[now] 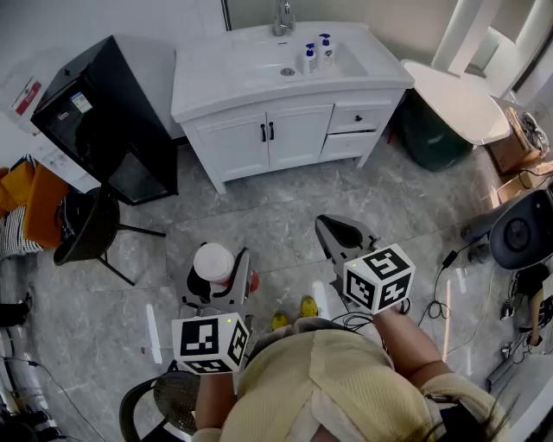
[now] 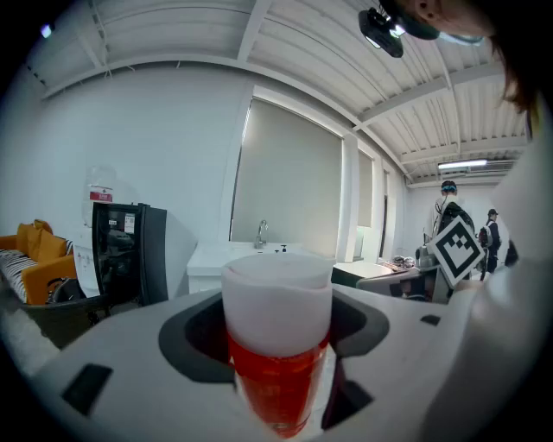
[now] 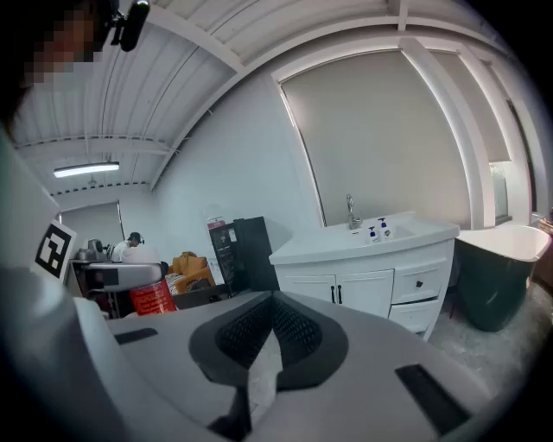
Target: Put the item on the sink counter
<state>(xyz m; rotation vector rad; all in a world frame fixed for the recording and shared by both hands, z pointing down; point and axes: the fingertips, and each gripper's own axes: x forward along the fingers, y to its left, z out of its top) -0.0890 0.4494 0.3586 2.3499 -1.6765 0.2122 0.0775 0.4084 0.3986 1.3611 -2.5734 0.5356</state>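
Observation:
A red bottle with a wide white cap (image 1: pixel 213 261) stands upright between the jaws of my left gripper (image 1: pixel 218 278), which is shut on it and holds it above the grey floor. Up close, the left gripper view shows the bottle (image 2: pixel 276 363) pinched by both jaws of the gripper (image 2: pixel 276 315). The white sink counter (image 1: pixel 216 73) on its cabinet lies well ahead, with a faucet (image 1: pixel 283 17) and two small pump bottles (image 1: pixel 316 53) in the basin. My right gripper (image 1: pixel 339 231) hovers to the right, shut and holding nothing (image 3: pixel 275 302). The counter (image 3: pixel 346 246) shows beyond it.
A black cabinet (image 1: pixel 104 112) stands left of the vanity, with a black chair (image 1: pixel 86 224) and orange cushions (image 1: pixel 30 203) nearer. A dark green tub with a white rim (image 1: pixel 454 99) sits to the right. Cables (image 1: pixel 441 293) trail on the floor at the right.

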